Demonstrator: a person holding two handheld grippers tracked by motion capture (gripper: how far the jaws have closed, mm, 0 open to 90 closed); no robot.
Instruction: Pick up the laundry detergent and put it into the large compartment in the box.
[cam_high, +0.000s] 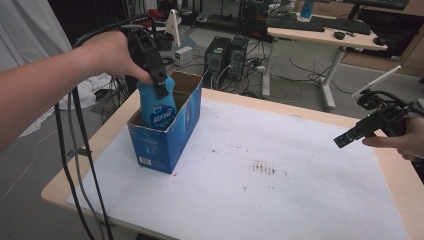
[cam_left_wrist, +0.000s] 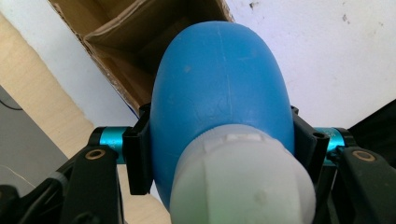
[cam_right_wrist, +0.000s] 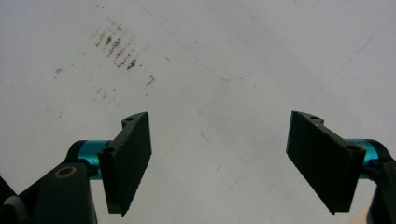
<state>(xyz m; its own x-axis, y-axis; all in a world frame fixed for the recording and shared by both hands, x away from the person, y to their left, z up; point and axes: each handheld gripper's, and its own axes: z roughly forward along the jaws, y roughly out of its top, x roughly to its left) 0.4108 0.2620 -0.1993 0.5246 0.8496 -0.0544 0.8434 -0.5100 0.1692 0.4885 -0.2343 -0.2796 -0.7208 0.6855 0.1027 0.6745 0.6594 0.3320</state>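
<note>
A blue plastic bottle (cam_high: 156, 109) with a white cap (cam_left_wrist: 243, 182) stands partly inside an open blue cardboard box (cam_high: 175, 137) at the table's left. My left gripper (cam_high: 159, 84) points down over the box and is shut on the bottle's upper body (cam_left_wrist: 224, 84), one jaw pressing on each side. The bottle's lower part is hidden by the box walls. At the table's right edge, my right gripper (cam_high: 345, 139) hovers above the white mat. Its jaws stand apart, open, with nothing between them (cam_right_wrist: 219, 163).
A white mat (cam_high: 280, 200) with brown stains (cam_high: 262, 167) covers most of the wooden table (cam_high: 60, 187). Cables (cam_high: 80, 165) hang off the left side. Beyond the far edge stand computer towers (cam_high: 225, 52) and another desk (cam_high: 320, 32).
</note>
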